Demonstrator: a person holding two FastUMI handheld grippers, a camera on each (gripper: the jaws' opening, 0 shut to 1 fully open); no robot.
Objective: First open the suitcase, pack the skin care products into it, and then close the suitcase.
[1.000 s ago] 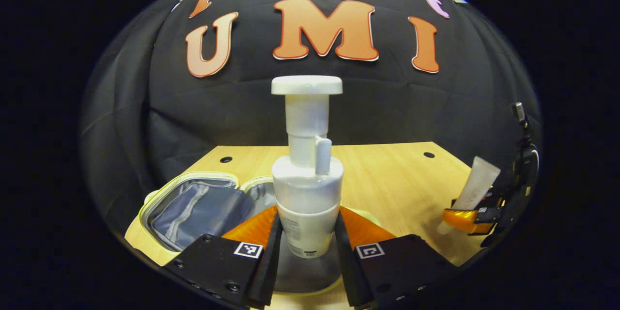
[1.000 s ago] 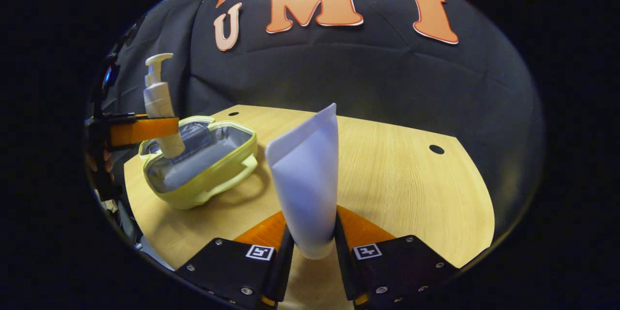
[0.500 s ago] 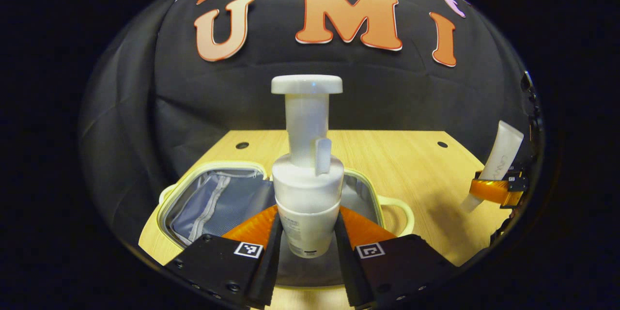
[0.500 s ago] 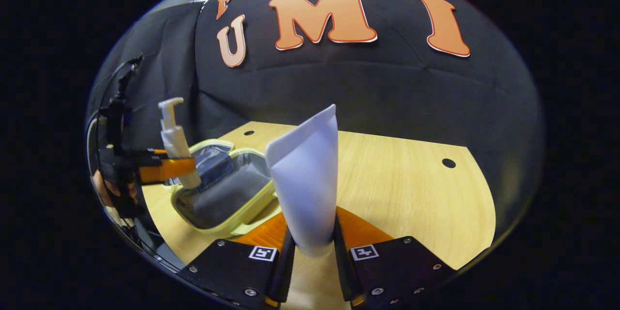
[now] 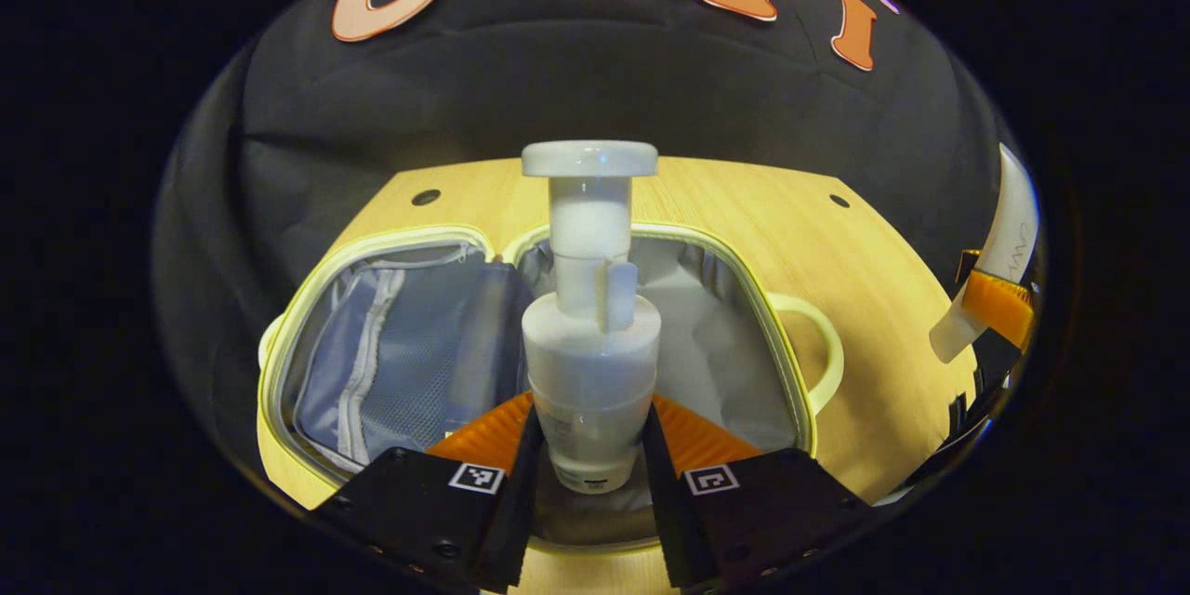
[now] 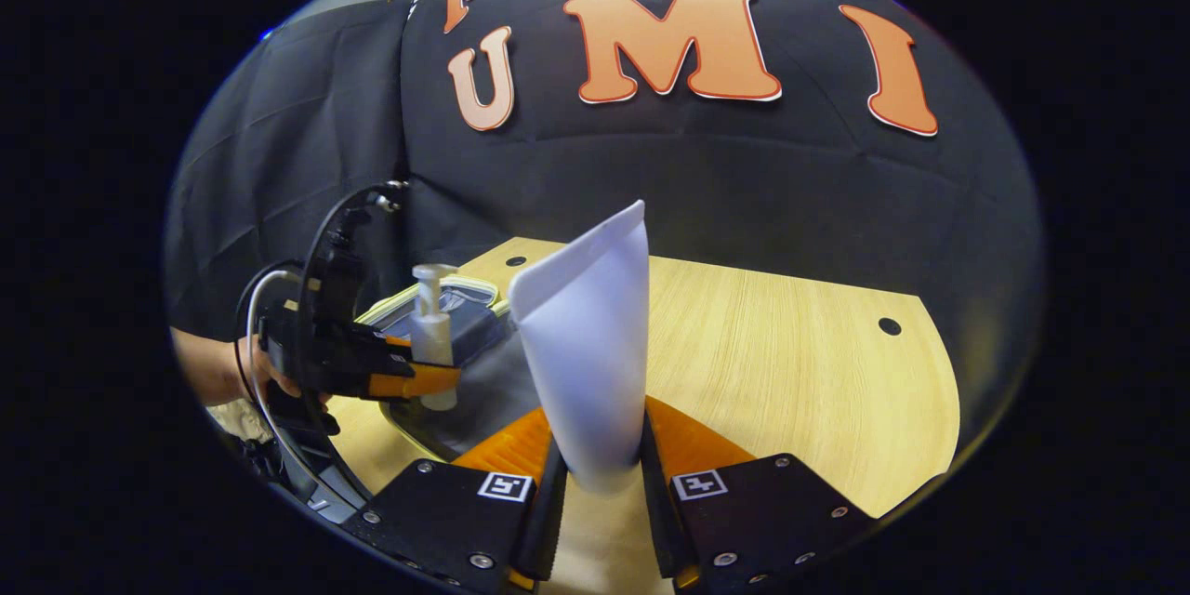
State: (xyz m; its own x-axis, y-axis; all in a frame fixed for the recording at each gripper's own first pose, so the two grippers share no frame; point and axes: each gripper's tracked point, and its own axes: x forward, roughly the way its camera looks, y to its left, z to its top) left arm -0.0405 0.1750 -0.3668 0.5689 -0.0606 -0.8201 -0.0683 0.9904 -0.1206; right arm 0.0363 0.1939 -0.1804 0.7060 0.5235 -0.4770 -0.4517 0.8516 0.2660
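Left gripper view: left gripper clamped on pump bottle, both fingers pressing its lower body. Bottle upright, long axis running 6 to 12 o'clock, pump head at 12, hanging over open suitcase. Suitcase lying flat on table, two halves side by side: mesh pocket half toward 9 o'clock, plain lined half toward 3 o'clock, handle at 3. Far at 3 o'clock, tube in other gripper.

Right gripper view: right gripper closed on tube, cap end between fingers, flat crimped end toward 12 o'clock, long axis near vertical, leaning slightly to 1 o'clock. Bottle and left gripper at 9 o'clock, over suitcase.

Progress, as judged: opening done; neither product yet inside; bottle about to go in; tube next; closing left.
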